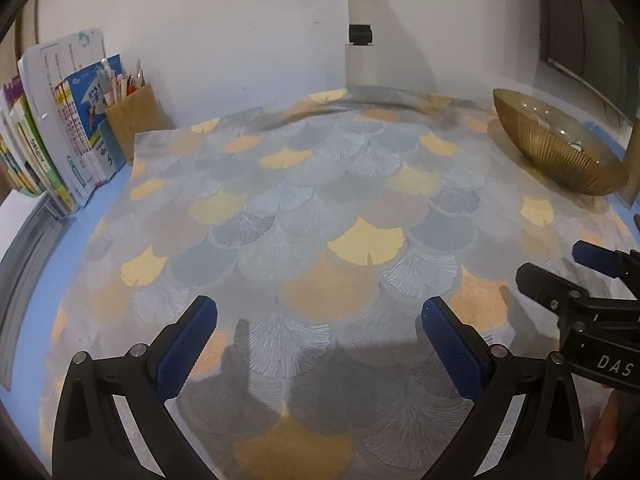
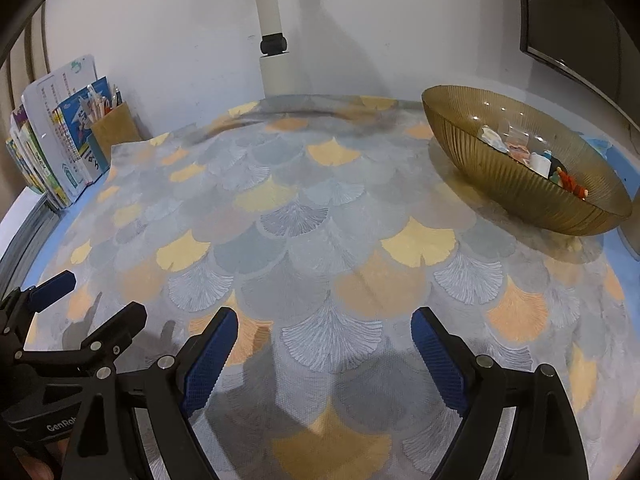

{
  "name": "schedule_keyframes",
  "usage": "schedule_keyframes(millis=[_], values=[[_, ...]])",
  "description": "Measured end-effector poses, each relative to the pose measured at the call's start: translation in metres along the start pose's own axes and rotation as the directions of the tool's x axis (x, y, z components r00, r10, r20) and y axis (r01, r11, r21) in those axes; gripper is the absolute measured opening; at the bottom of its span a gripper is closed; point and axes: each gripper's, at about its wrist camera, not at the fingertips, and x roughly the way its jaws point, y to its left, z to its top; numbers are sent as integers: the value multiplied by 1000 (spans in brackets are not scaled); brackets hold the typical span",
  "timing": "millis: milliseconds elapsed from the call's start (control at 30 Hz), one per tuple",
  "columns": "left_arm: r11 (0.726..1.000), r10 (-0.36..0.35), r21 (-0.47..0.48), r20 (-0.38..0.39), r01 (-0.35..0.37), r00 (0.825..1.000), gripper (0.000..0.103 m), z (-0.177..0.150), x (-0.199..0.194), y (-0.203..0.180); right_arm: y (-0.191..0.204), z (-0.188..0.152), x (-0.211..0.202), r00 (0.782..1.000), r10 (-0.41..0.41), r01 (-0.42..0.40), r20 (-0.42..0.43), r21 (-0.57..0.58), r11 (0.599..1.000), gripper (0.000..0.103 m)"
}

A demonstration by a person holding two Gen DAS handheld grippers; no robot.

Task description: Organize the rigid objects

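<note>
A ribbed golden glass bowl (image 2: 496, 184) stands at the far right of the table and holds several small rigid items (image 2: 538, 162), white, pink and red. In the left wrist view only the bowl's outer wall (image 1: 560, 152) and a little of its inside show. My right gripper (image 2: 324, 326) hovers open over the leaf-patterned cloth (image 2: 320, 216) with nothing between its blue pads. My left gripper (image 1: 320, 314) is open too, above the same cloth (image 1: 304, 200), empty. Each gripper shows at the other view's edge: the right gripper (image 1: 560, 272) and the left gripper (image 2: 92, 300).
Upright books (image 1: 60, 136) and a brown pen holder (image 1: 134, 114) stand at the far left against the wall. A white pole with a black clamp (image 1: 360, 32) rises behind the table. The blue table edge (image 1: 60, 240) shows left of the cloth.
</note>
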Motion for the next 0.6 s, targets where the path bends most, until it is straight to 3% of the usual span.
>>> schedule_keyframes(millis=[600], values=[[1000,-2,-3,-14,2,1000,102,0,3,1,2,1,7,999,-17,17,-32,-15,1000,88]])
